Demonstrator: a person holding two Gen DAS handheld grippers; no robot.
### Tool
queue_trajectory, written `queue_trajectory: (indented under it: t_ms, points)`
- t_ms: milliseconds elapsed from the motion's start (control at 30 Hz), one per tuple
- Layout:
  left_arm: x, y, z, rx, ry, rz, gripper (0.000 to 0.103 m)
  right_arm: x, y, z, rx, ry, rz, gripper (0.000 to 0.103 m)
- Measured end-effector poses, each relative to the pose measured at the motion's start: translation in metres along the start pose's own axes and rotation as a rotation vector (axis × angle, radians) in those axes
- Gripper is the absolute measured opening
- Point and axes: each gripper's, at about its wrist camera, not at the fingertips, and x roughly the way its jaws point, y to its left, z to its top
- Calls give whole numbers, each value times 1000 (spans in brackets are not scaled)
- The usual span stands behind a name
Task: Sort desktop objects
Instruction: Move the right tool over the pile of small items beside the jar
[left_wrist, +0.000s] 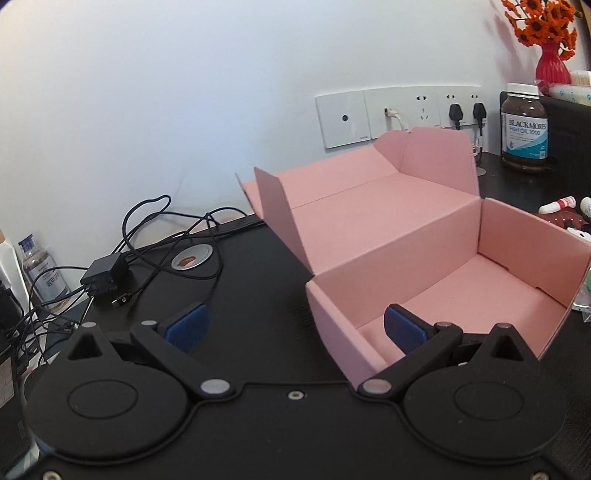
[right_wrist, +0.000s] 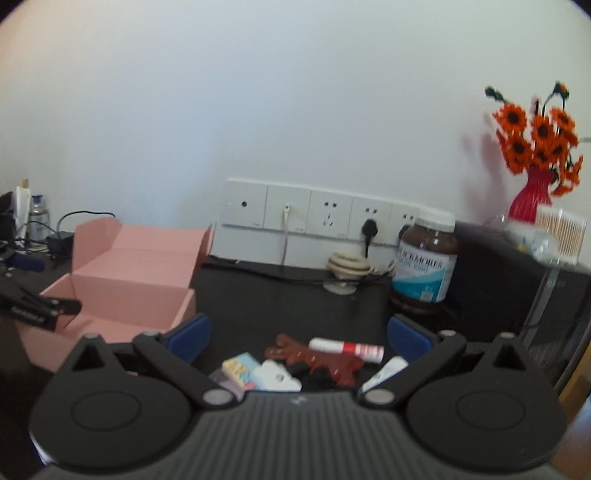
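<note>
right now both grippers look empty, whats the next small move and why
Probably lower the right gripper onto the white and red tube and close on it. Both grippers are open, the left gripper at the pink box's near wall. The box looks empty, and the small items lie clustered just below the right fingers.

Both grippers are held level with blue-padded fingers spread wide and nothing between them: the left gripper (left_wrist: 295, 326) and the right gripper (right_wrist: 298, 334).
</note>
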Motion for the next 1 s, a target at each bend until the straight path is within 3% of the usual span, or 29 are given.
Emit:
queue_trajectory:
  t_ms: [133, 500, 700, 1000]
  points:
    - [1, 1, 0, 2, 6, 6, 103, 1, -3, -19, 39, 14, 9, 102]
    - [2, -2, 0, 18, 3, 19, 103, 8, -31, -44, 45, 65, -71, 102]
    - [2, -3, -1, 24, 0, 24, 103, 22, -45, -52, 77, 126, -68, 102]
    - [3, -4, 0, 28, -1, 27, 103, 9, -56, -49, 28, 140, -61, 102]
